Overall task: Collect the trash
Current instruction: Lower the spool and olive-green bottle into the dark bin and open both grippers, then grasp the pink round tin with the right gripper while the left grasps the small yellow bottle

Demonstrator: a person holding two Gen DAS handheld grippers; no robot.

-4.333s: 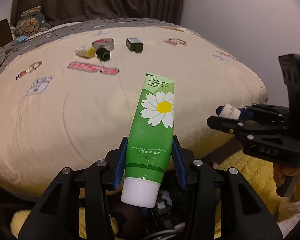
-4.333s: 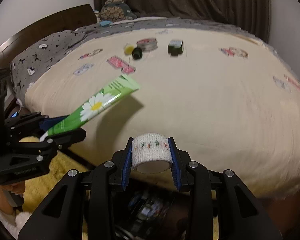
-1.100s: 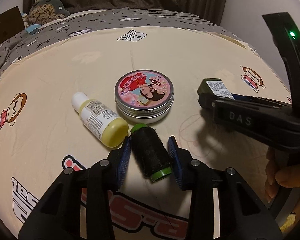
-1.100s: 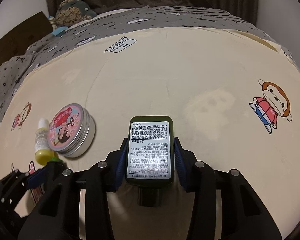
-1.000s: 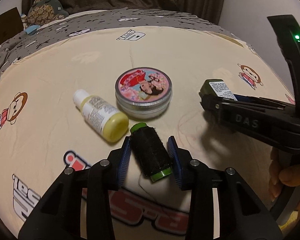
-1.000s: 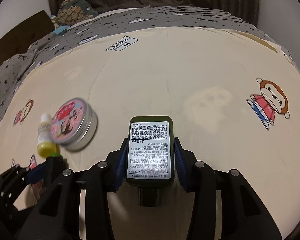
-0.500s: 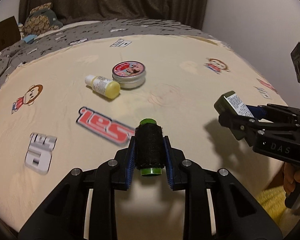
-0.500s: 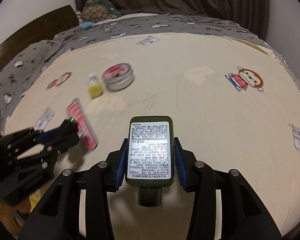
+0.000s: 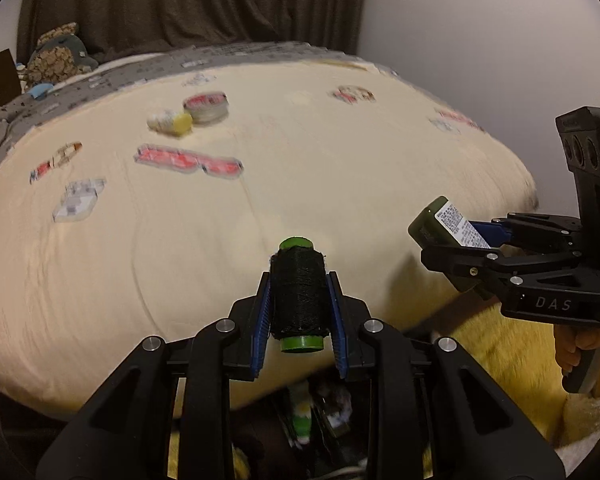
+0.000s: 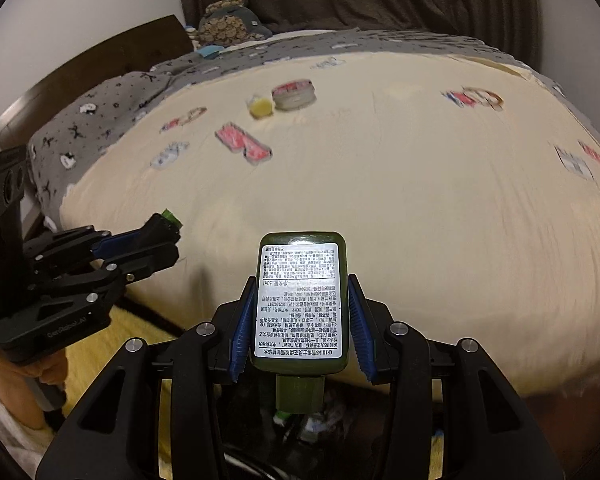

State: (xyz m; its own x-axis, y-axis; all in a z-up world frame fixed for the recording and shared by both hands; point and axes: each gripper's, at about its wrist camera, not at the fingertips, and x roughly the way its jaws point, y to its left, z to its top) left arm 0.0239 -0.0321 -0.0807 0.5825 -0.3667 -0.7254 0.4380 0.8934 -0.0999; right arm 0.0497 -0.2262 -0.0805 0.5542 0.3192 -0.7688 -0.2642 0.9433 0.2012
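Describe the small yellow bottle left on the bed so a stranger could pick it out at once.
Look to the far part of the cream bedspread, near the grey patterned bedding. Two things lie there side by side: a round tin with a pink-red lid and, on its left, the yellow bottle. It is the smaller one, lying on its side, yellow with a pale end.

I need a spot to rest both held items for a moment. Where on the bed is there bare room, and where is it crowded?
The near cream stretch of the bed, between its front edge and the red print, is bare, as is the right side. It is crowded only far back, where the yellow bottle and tin sit close together.
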